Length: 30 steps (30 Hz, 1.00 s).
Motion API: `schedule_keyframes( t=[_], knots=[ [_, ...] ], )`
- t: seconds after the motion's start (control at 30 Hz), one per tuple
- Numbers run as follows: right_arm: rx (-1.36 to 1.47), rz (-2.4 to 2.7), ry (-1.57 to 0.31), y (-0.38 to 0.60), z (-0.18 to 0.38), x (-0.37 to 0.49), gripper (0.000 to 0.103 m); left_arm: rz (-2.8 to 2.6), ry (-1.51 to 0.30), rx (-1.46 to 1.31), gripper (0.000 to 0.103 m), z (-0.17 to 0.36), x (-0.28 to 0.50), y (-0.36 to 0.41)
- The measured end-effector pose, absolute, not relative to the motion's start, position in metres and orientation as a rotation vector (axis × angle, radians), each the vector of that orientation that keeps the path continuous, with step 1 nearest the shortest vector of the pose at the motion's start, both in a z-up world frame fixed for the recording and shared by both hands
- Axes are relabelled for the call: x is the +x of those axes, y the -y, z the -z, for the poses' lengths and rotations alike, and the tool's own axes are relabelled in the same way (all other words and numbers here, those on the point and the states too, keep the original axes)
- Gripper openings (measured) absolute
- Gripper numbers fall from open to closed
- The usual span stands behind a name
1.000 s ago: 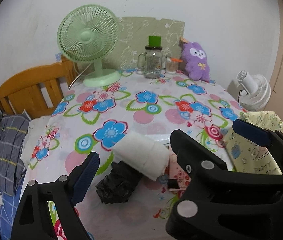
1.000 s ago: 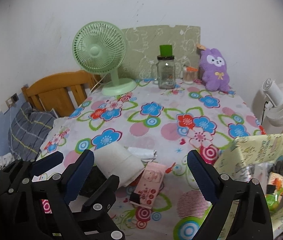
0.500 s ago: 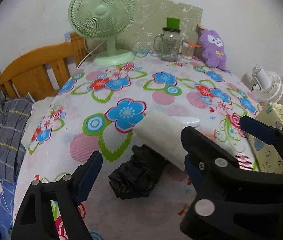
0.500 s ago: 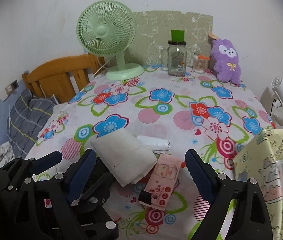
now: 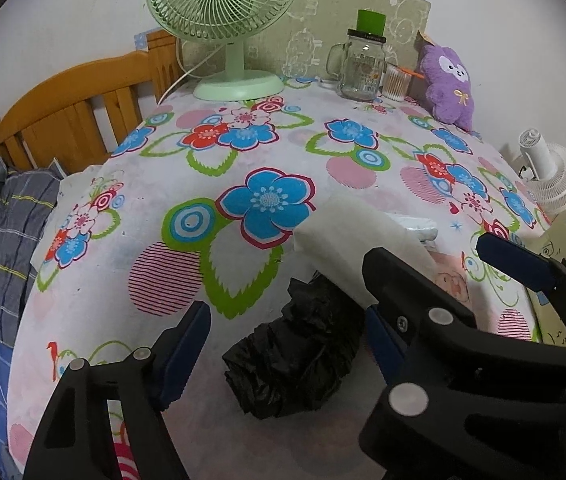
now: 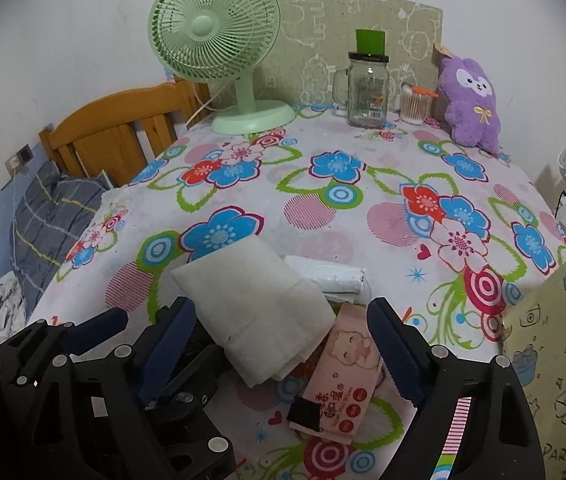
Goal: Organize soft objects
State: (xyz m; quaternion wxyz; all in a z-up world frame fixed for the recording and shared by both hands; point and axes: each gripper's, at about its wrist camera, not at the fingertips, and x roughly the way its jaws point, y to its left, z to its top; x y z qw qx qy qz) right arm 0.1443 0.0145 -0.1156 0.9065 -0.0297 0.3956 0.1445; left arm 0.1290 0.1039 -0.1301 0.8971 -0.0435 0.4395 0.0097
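A crumpled black plastic bag [image 5: 299,356] lies on the flowered tablecloth between the blue pads of my open left gripper [image 5: 283,344]. A folded white cloth [image 6: 259,304] rests partly over it and also shows in the left wrist view [image 5: 355,248]. A pink tissue pack [image 6: 343,380] lies beside the cloth, between the pads of my open right gripper [image 6: 279,348]. A small white packet [image 6: 327,278] lies behind the cloth. A purple plush toy [image 6: 473,104] sits at the table's far right.
A green fan [image 6: 219,36], a glass jar [image 6: 365,88] and a cup of cotton swabs [image 6: 413,104] stand along the far edge. A yellow patterned bag [image 6: 555,360] stands at the right. A wooden bed frame [image 5: 75,108] and a white fan [image 5: 551,176] flank the table.
Both grippers have moved forward and down toward the pile. The black bag now sits between the left gripper's pads, the cloth and tissue pack between the right gripper's pads.
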Motion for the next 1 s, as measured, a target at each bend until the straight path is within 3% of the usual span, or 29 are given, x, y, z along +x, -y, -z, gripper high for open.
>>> schedule_keyframes(
  t=[0.17, 0.37, 0.47, 0.57, 0.8, 1.0],
  knots=[
    [-0.057, -0.305, -0.839, -0.017, 0.123, 0.154, 0.089, -0.023, -0.926, -0.108, 0.080, 0.137, 0.136, -0.108],
    [-0.062, -0.320, -0.875, -0.021, 0.133, 0.161, 0.077, -0.017, -0.932, -0.106, 0.071, 0.141, 0.139, -0.106],
    [-0.064, -0.327, -0.895, -0.022, 0.137, 0.164, 0.069, -0.002, -0.935, -0.113, 0.058, 0.143, 0.140, -0.105],
    [-0.063, -0.334, -0.903, -0.022, 0.139, 0.166, 0.053, 0.002, -0.932, -0.113, 0.051, 0.144, 0.140, -0.104],
    [-0.059, -0.356, -0.937, -0.022, 0.145, 0.168, 0.025, 0.002, -0.925, -0.098, 0.042, 0.144, 0.138, -0.102],
    [-0.056, -0.375, -0.948, -0.023, 0.146, 0.168, 0.009, 0.002, -0.925, -0.096, 0.040, 0.144, 0.138, -0.102]
  ],
)
